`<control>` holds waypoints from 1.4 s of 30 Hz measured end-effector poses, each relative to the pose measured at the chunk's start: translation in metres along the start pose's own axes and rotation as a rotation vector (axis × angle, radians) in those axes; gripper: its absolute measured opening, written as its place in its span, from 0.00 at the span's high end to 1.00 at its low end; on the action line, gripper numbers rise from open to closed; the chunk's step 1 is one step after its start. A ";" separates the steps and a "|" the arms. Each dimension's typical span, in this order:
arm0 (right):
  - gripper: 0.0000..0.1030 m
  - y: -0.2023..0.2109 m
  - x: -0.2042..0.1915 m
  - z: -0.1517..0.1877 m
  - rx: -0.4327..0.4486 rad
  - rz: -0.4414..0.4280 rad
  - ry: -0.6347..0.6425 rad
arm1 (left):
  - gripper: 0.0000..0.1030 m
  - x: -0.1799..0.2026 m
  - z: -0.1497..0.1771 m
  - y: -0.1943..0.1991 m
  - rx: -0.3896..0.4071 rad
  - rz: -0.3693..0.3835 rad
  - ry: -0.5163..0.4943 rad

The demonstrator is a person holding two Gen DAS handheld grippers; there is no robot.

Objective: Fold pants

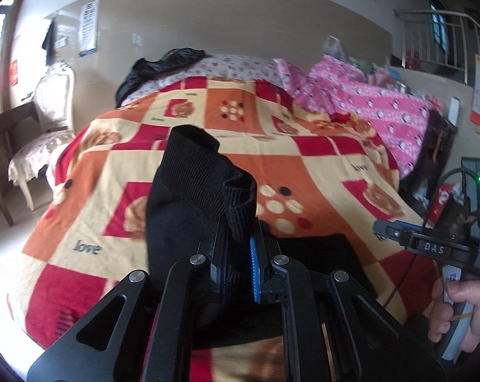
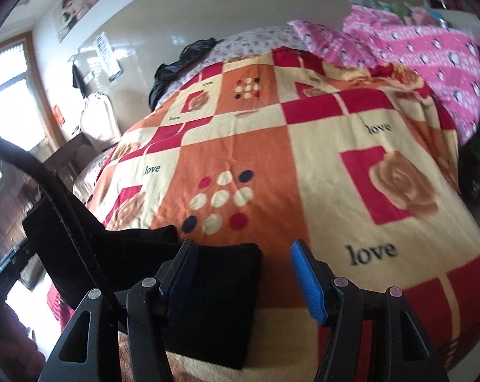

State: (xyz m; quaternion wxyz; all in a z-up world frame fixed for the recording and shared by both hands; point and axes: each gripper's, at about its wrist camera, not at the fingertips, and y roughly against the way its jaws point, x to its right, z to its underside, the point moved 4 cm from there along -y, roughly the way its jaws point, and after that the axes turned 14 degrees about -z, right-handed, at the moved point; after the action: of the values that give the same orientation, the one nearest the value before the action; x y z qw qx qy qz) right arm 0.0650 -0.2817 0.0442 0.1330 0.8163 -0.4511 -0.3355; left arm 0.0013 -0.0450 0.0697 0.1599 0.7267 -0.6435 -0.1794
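Left gripper (image 1: 236,254) above patterned blanket (image 1: 319,165)

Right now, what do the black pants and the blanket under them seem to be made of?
Black pants: matte knit, likely cotton blend; the cuff clamped in the left gripper shows fine ribbing. Blanket: soft fleece or plush, probably polyester; fuzzy, slightly blurred print, no sheen.

We are seeing a red, orange and cream checked blanket (image 2: 303,159) lying over the bed, a pink patterned quilt (image 1: 383,108) bunching beside it, and a white cushioned chair (image 1: 45,117) standing near the wall.
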 end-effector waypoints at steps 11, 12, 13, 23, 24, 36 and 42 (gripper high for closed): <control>0.43 0.023 0.027 0.023 -0.004 0.047 -0.067 | 0.91 0.112 0.020 -0.016 -0.111 0.148 -0.149; 0.43 0.023 0.029 0.023 -0.005 0.050 -0.070 | 0.91 0.116 0.024 -0.020 -0.125 0.150 -0.151; 0.43 0.023 0.030 0.025 -0.007 0.049 -0.073 | 0.91 0.118 0.028 -0.025 -0.143 0.157 -0.154; 0.43 0.022 0.007 0.020 0.004 0.027 -0.011 | 0.60 0.124 0.048 -0.039 -0.256 0.300 -0.097; 0.43 0.023 0.001 0.013 0.013 0.004 0.003 | 0.54 0.126 0.048 -0.035 -0.248 0.321 -0.101; 0.43 -0.085 -0.039 -0.048 -0.383 -0.879 -0.319 | 0.54 0.119 0.053 -0.030 -0.224 0.389 -0.045; 1.00 -0.129 0.035 -0.016 -0.501 -0.476 -0.435 | 0.54 0.123 0.060 -0.027 -0.193 0.387 -0.066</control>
State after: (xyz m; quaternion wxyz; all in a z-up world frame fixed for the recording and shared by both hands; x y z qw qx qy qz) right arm 0.1716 -0.2402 -0.0260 0.1478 0.7503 -0.1715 -0.6211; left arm 0.0104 -0.1638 -0.0022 0.2392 0.5648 -0.7556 -0.2300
